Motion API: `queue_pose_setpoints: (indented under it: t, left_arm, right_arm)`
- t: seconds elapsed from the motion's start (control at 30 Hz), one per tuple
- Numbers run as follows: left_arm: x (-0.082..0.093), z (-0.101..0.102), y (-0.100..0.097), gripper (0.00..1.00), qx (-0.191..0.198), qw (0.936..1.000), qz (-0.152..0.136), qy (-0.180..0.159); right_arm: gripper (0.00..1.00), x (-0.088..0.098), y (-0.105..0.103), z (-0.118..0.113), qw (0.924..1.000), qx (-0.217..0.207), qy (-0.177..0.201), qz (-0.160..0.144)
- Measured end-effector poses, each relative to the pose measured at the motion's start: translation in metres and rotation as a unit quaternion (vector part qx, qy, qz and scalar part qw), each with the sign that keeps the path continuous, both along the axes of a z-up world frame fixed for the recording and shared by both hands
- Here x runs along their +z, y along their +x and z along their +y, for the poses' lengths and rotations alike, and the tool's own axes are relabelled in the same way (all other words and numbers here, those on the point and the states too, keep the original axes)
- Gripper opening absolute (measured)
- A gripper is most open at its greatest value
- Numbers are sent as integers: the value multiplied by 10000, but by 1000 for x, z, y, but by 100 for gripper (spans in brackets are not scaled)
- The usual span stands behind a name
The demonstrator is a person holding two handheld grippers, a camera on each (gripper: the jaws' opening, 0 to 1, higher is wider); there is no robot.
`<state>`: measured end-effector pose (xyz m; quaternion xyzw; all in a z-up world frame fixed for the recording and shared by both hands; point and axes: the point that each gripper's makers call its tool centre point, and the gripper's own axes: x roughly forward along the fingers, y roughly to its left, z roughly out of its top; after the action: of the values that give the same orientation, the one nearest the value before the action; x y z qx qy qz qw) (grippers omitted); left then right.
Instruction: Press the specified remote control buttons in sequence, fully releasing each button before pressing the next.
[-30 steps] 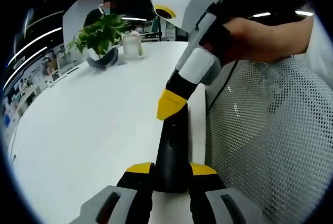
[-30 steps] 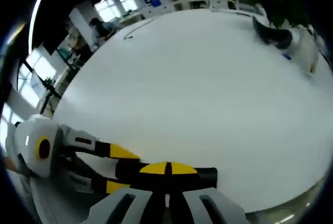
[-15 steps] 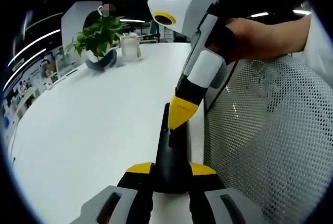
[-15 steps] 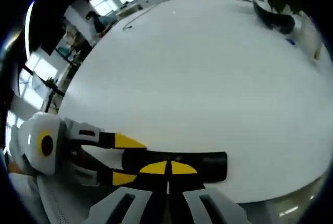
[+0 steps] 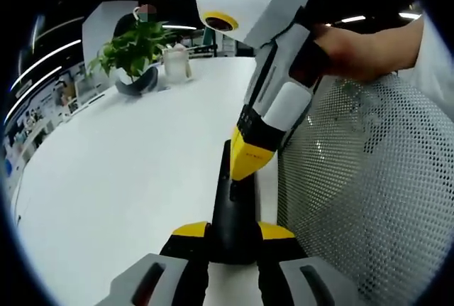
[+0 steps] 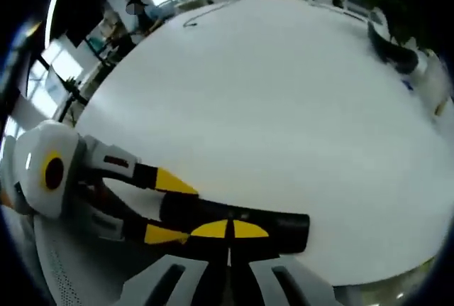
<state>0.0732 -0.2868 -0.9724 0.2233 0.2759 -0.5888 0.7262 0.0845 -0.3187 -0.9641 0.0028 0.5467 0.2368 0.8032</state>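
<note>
One remote (image 5: 234, 206) (black), two grippers, one table (image 5: 128, 164)

The left gripper view sits low and close over the white tabletop (image 5: 128, 171), beside its edge next to a mesh chair back (image 5: 362, 192). It faces along the length of the black remote control (image 5: 234, 214) toward the far potted plant (image 5: 138, 50). The right gripper view looks from nearer above, pitched down across the remote control (image 6: 241, 224) and out over the tabletop (image 6: 284, 93) to its far edge. The 2 views share the remote control, the open tabletop and the plant (image 6: 394, 29); each also catches the other gripper: the right gripper (image 5: 245, 160) from the left gripper view, the left gripper (image 6: 167, 206) from the right gripper view.
</note>
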Motion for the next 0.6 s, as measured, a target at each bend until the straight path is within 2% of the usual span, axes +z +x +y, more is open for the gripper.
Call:
queue_pose_setpoints:
  t: [0.1,0.23,0.27,0.3,0.33,0.5,0.53,0.57,0.6]
  left_arm:
    - [0,0,0,24,15,10000,18,-2]
    - [1,0,1,24,33,10000,27,-1]
    - [1,0,1,24,37,10000,27,0]
    - [1,0,1,24,38,10000,21,-4]
    - [1,0,1,24,38,10000,21,-5]
    - [1,-1,2,25,26,10000,7,-21]
    - [1,-1,2,25,28,10000,9,-25]
    - [1,-1,2,25,16,10000,1,-25]
    - [1,-1,2,25,19,10000,0,-33]
  right_arm:
    - [0,0,1,-2,9995,-269,139,65]
    - [0,1,2,-2,9991,-380,130,147]
    - [0,1,0,-3,9984,-483,68,281]
    - [0,1,-7,-5,9968,-557,-41,569]
    - [0,2,-8,-4,9966,-526,-32,639]
    - [0,10,-5,-8,9964,-701,22,486]
    - [0,8,-6,-9,9957,-742,62,555]
    - [0,5,-12,-9,9929,-861,115,812]
    - [0,4,-12,-10,9920,-888,119,886]
